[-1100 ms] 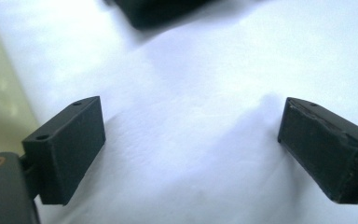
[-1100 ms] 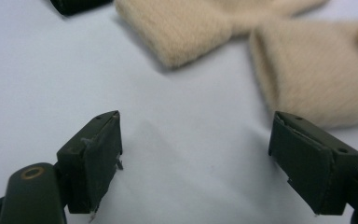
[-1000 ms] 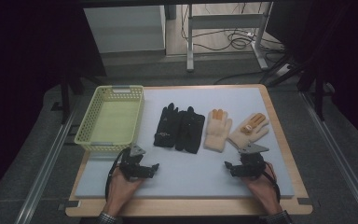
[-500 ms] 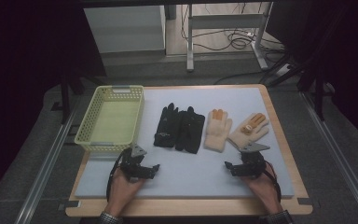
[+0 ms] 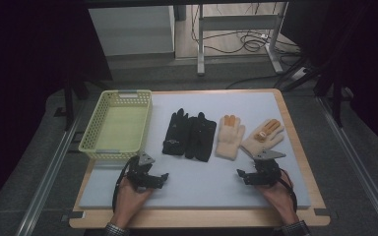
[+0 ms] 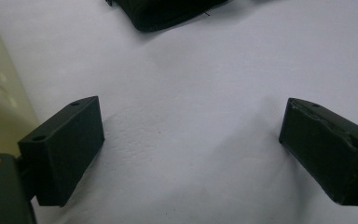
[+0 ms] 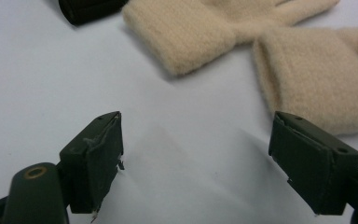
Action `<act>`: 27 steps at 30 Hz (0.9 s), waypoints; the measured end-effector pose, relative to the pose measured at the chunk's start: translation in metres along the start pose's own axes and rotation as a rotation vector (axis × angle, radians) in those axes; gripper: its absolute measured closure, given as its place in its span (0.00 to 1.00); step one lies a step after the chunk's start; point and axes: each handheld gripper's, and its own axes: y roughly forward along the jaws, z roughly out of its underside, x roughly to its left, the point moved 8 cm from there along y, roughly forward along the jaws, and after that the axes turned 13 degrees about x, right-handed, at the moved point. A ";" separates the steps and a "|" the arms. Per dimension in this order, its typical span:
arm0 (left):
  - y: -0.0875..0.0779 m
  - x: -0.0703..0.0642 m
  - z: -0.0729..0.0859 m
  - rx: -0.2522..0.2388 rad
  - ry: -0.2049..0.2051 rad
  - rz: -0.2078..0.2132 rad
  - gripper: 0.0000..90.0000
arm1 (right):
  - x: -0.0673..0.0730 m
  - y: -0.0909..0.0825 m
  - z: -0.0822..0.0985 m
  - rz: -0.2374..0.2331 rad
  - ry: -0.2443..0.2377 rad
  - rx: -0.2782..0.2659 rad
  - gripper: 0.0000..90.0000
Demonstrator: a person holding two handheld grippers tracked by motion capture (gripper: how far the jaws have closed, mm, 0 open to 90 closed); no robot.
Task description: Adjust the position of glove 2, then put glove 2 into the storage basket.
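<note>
Here, black gloves (image 5: 189,135) and cream gloves (image 5: 246,137) lengthwise, fingers pointing away, left gripper (image 5: 158,178) and right gripper (image 5: 242,175) both agape.

Looks like a lab recording booth: dark curtains (image 5: 24,73) around a padded counter (image 5: 275,105), loose cables (image 5: 248,44) on the floor behind.

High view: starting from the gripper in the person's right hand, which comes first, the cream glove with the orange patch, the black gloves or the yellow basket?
From the right gripper:
1. Cream glove with the orange patch, just beyond it, at the row's right end.
2. Black gloves, mid-table, further left.
3. Yellow basket, at the table's far left edge.
</note>
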 end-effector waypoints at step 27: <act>0.000 0.000 0.000 -0.001 0.000 0.000 0.08 | 0.020 0.012 -0.051 -0.052 -0.064 -0.010 0.25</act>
